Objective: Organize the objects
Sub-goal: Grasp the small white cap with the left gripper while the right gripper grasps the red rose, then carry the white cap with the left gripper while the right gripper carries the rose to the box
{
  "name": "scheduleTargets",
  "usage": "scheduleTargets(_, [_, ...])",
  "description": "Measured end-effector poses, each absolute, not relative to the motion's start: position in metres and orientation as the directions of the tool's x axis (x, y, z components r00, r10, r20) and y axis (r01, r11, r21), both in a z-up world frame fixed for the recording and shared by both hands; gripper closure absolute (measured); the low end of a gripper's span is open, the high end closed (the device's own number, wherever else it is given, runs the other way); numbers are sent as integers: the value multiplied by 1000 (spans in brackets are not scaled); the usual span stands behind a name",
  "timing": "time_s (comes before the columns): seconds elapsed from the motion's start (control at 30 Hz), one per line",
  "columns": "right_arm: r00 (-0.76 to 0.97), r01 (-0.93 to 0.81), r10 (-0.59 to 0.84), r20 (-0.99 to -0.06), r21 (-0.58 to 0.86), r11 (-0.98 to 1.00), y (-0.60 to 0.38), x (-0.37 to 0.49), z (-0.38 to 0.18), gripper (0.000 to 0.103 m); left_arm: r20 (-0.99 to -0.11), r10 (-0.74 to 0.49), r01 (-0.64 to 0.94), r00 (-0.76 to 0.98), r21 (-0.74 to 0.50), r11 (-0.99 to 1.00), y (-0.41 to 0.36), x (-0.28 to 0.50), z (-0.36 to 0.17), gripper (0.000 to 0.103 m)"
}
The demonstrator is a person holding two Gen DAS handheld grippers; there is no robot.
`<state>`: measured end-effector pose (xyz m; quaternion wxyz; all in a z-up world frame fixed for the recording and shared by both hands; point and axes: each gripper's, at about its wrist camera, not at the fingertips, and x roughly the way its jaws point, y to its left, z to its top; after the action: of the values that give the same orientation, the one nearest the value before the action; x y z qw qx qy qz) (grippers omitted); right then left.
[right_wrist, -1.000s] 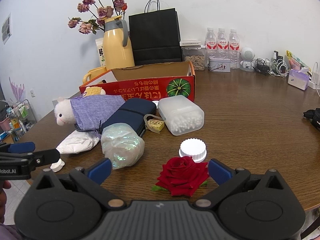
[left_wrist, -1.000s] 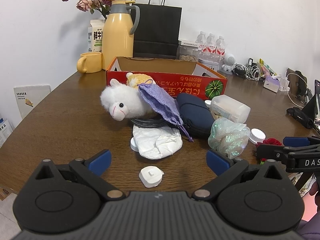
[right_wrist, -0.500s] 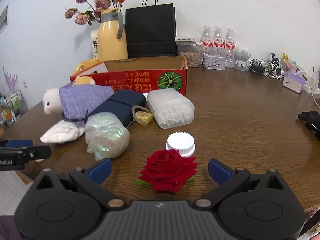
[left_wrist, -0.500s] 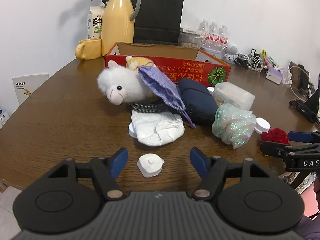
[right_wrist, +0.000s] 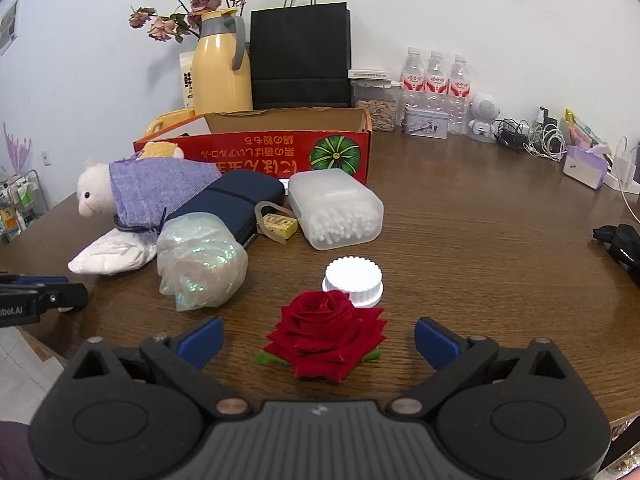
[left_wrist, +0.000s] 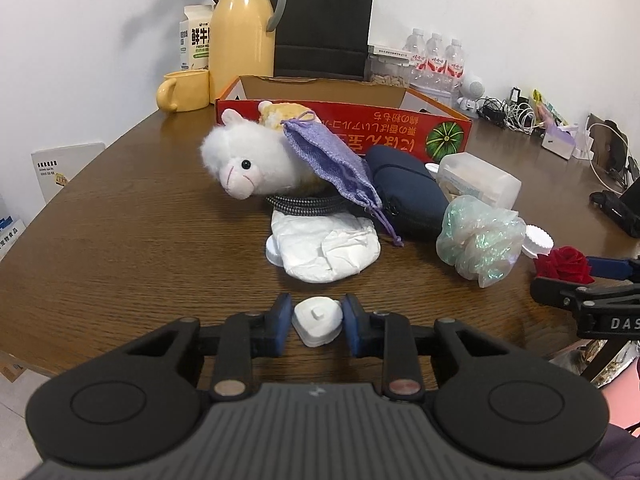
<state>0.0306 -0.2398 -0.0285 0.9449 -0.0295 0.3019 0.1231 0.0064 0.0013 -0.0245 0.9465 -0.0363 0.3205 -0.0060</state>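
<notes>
White and small, the plastic piece [left_wrist: 318,319] lies on the brown surface [left_wrist: 120,248] right between the blue pads of the left tongs [left_wrist: 316,322]. A moment ago these tongs were spread wide. Now they are closing in, and the pads look just about touching the piece on both sides. I think it will be lifted soon and could go in the red box [left_wrist: 400,132] at the back. Past it sit the white tissue [left_wrist: 324,250], the fluffy toy [left_wrist: 248,164] and the shiny bag [left_wrist: 480,240]. Far right, the red rose [right_wrist: 326,332] lies on the surface between the right tongs [right_wrist: 318,338]. They are spread wide and have only begun to close, not touching the rose. So both things may be picked up together.
</notes>
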Motion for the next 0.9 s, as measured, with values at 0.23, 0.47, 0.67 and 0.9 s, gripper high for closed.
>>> scheduleTargets(0.23, [789, -254, 219, -574, 20, 967, -242, 32, -33, 46, -600, -50, 2, 798, -80, 997, 2, 5, -23, 75])
scheduleTargets(0.47, [802, -290, 262, -536, 34, 957, -245, 26, -25, 55, -555, -85, 51, 827, -77, 996, 1, -1, -15, 75])
scheduleTargets(0.67, [834, -300, 282, -474, 39, 953, -248, 27, -6, 56, -491, -117, 91, 863, -75, 993, -2, -4, 3, 75])
scheduleTargets(0.9, [875, -333, 310, -371, 1, 943, -240, 49, 29, 56, -388, -115, 94, 914, -72, 993, -3, 17, 38, 75])
